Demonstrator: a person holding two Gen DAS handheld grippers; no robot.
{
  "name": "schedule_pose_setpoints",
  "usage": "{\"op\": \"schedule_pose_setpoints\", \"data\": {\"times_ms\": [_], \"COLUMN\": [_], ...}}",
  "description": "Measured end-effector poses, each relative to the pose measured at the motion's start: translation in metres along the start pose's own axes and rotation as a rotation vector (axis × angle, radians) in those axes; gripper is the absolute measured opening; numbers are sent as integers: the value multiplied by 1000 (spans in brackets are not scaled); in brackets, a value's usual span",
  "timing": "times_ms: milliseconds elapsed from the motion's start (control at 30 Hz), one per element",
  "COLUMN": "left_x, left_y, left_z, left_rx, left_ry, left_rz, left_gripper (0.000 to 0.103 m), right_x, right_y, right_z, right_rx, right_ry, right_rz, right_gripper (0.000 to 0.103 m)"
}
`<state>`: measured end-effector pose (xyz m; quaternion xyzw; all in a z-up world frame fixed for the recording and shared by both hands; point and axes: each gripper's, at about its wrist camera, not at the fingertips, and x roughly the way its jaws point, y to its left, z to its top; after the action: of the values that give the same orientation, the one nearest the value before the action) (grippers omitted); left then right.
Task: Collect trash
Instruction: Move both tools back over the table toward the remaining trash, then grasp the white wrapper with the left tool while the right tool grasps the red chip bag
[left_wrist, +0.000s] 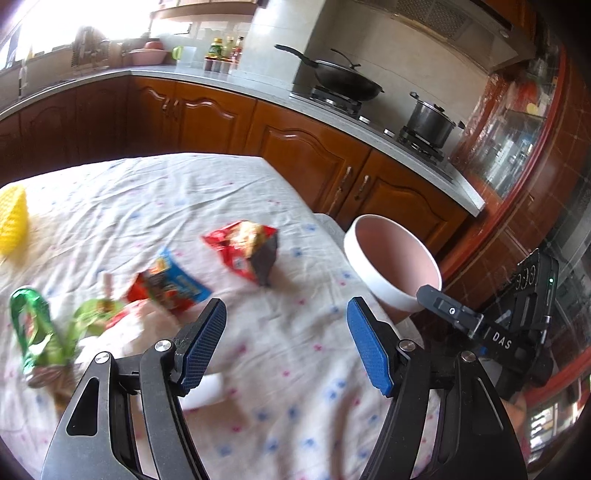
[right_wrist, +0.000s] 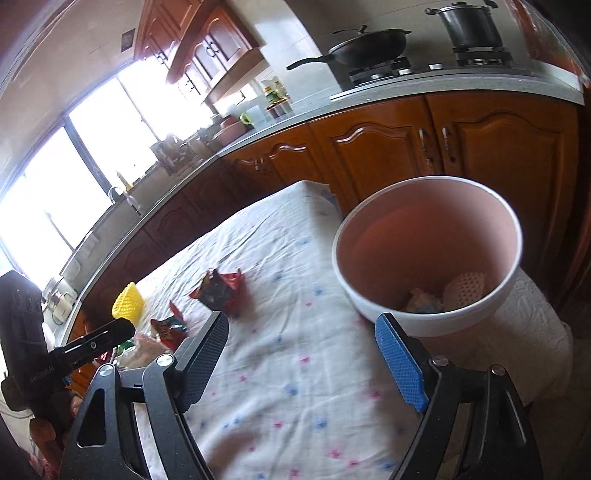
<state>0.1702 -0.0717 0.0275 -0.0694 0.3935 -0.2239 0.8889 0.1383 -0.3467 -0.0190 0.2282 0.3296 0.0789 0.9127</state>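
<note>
On the flowered tablecloth (left_wrist: 288, 369) lie a red snack wrapper (left_wrist: 242, 251), a blue-and-red wrapper (left_wrist: 170, 284) and a crumpled green wrapper (left_wrist: 37, 332). My left gripper (left_wrist: 286, 308) hovers open over bare cloth to the right of them, with nothing between its blue pads. A pink bin with a white rim (left_wrist: 384, 291) stands at the table's right edge. In the right wrist view my right gripper (right_wrist: 303, 321) is open and holds nothing, just left of the bin (right_wrist: 480, 314). A white foam net (right_wrist: 467, 286) and a wrapper (right_wrist: 421, 301) lie inside the bin.
A yellow foam net (left_wrist: 11, 218) sits at the table's far left. Wooden kitchen cabinets (left_wrist: 314, 155) and a counter with a wok (left_wrist: 343, 79) and pot (left_wrist: 430, 120) run behind the table. The right gripper's body (left_wrist: 480, 321) shows beside the bin.
</note>
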Motion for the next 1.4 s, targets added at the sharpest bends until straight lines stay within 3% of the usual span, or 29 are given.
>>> {"op": "schedule_pose_setpoints", "data": {"times_ms": [467, 700, 933, 1300, 1333, 1400], "left_x": [-37, -36, -26, 0, 3, 8], "left_y": [72, 95, 96, 85, 85, 84], "left_z": [-15, -17, -14, -12, -13, -14], "left_rx": [-81, -115, -92, -7, 0, 8], "left_ry": [-27, -4, 39, 103, 111, 129], "left_rz": [81, 79, 67, 89, 97, 98], "left_gripper": [71, 71, 71, 70, 70, 57], "right_x": [26, 50, 84, 138, 143, 153], "right_y": [53, 81, 102, 101, 100, 99], "right_z": [-8, -5, 1, 15, 16, 18], "right_rx": [-80, -119, -153, -141, -137, -130], "right_ry": [48, 71, 113, 167, 173, 182], "right_rz": [58, 87, 113, 93, 90, 82], "right_gripper": [84, 84, 84, 84, 84, 84]}}
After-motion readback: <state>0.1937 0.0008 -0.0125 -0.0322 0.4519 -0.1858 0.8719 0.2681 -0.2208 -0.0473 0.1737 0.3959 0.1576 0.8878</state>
